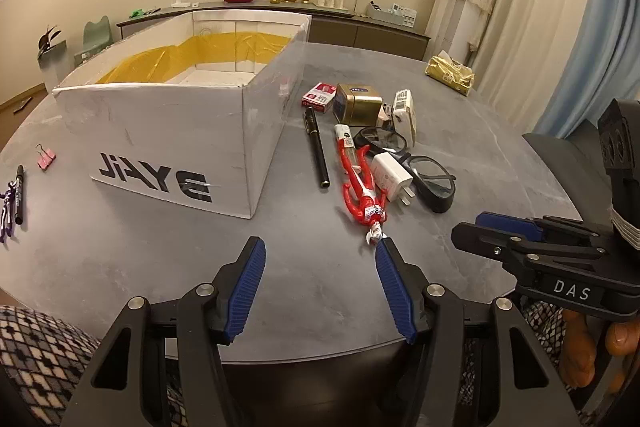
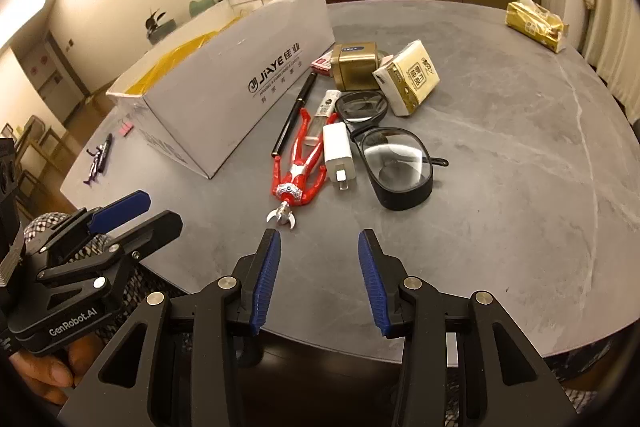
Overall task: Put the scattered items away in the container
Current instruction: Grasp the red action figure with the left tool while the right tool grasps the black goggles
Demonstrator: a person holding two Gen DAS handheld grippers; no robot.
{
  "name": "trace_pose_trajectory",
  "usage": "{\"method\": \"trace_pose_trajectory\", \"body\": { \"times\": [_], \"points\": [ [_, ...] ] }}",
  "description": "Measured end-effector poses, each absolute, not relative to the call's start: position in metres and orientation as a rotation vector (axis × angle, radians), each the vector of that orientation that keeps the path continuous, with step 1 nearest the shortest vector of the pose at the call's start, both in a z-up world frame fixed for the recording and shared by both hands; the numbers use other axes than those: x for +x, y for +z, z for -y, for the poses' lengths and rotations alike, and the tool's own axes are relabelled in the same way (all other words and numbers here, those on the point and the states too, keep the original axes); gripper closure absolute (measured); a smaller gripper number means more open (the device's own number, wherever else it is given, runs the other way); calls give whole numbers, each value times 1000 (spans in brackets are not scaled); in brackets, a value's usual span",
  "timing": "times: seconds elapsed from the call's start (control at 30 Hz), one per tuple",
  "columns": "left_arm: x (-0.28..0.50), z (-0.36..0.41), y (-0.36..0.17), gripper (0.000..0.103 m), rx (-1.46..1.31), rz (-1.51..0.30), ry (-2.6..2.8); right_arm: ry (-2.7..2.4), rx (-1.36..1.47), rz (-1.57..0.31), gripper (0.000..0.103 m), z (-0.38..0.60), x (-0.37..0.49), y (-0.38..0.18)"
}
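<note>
A white cardboard box (image 1: 172,131) (image 2: 240,83) with a yellow lining stands open on the grey table. To its right lies a cluster: a red toy figure (image 1: 362,187) (image 2: 298,167), a black pen (image 1: 317,147) (image 2: 294,113), a white charger plug (image 1: 391,175) (image 2: 338,153), black glasses (image 1: 424,171) (image 2: 396,163), a gold tin (image 1: 357,103) (image 2: 354,65), a tissue pack (image 2: 408,77) and a small red box (image 1: 319,97). My left gripper (image 1: 320,247) is open near the table's front edge, just short of the figure's head. My right gripper (image 2: 319,239) is open too, empty, in front of the figure and glasses.
Left of the box lie a pink binder clip (image 1: 46,158), a black marker (image 1: 19,193) and a purple toy (image 1: 7,215). A gold tissue packet (image 1: 450,73) (image 2: 536,23) sits at the table's far right. A dark chair back (image 1: 568,143) stands at the right edge.
</note>
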State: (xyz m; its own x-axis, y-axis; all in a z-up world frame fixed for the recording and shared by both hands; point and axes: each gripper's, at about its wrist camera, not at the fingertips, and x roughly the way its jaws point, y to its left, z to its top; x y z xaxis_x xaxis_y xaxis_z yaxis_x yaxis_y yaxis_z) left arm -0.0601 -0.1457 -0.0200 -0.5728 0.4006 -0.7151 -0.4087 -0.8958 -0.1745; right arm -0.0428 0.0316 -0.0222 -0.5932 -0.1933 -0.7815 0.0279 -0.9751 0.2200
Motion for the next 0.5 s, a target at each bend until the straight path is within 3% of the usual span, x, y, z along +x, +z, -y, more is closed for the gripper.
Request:
{"method": "trace_pose_trajectory", "body": {
  "times": [0.5],
  "points": [
    [-89, 103, -37, 44, -1198, -70, 2333, -2641, 1407, 136, 59, -58, -95, -29]
  ]
}}
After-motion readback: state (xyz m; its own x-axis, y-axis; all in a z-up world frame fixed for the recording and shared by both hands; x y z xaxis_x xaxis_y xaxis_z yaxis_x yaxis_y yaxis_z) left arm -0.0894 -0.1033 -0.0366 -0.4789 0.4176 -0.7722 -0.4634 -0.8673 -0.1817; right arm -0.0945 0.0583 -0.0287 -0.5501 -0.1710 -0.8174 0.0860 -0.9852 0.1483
